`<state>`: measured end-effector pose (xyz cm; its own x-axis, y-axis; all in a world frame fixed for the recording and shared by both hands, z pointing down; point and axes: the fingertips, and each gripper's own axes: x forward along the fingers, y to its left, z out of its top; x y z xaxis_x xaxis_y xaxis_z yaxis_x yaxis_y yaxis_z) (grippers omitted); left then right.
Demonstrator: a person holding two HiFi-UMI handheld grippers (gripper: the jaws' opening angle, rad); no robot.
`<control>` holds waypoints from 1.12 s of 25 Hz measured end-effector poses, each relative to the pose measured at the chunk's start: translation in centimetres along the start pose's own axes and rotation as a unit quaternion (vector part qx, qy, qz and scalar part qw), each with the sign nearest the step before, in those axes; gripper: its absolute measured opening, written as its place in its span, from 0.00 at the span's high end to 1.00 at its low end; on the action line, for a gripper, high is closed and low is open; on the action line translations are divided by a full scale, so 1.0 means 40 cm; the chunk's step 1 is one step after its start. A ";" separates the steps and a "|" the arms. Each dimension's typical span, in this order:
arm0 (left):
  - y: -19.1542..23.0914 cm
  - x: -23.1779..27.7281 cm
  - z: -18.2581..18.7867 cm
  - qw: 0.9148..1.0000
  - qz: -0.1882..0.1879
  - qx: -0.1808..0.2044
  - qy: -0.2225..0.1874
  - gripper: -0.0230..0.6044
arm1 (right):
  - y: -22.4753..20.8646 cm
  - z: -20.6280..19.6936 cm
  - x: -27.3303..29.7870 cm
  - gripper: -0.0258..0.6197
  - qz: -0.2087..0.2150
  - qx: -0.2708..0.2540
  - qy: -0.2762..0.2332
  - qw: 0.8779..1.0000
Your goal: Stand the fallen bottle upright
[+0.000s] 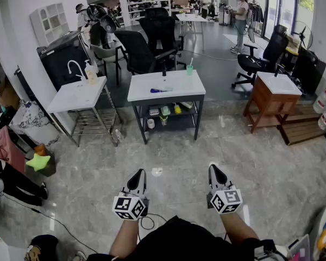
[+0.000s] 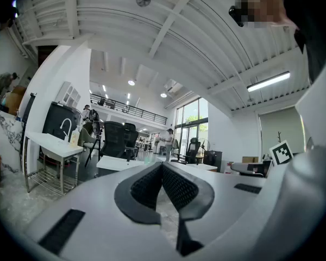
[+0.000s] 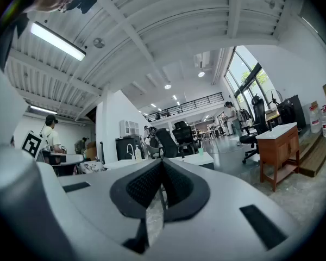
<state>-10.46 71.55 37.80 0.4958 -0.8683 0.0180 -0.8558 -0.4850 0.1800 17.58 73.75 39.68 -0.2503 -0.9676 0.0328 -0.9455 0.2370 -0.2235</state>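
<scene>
Nearest, the left tool (image 1: pixel 139 174) and the right tool (image 1: pixel 214 170) are held level, side by side above the pale tiled floor (image 1: pixel 168 151), each with its jaws pressed together and nothing between them. Neither is near the job yet. The person has to walk up first, and would do well to spread one tool before reaching, take the bottle across its middle, tip it up, and let go only once it stands steady. Ahead is a white worktop (image 1: pixel 179 94) on a dark frame, where a small blue thing, which looks to be the fallen bottle (image 1: pixel 162 90), lies flat near the middle, apart from a green cup (image 1: pixel 189 69) at the far edge. A shelf (image 1: pixel 165 111) beneath holds small items. Beyond are black chairs (image 1: pixel 146 45) and, far back, a person (image 1: pixel 240 15) standing in a bright open workshop
</scene>
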 end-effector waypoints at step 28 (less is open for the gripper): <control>0.140 -0.156 0.001 0.999 0.027 -0.017 0.000 0.68 | 0.169 -0.025 0.007 0.70 0.018 0.008 -0.005 1.000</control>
<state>-18.35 74.23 38.66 0.4495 -0.8928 0.0290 -0.8755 -0.4338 0.2127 10.89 75.18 39.15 -0.2827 -0.9591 0.0143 -0.9319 0.2711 -0.2409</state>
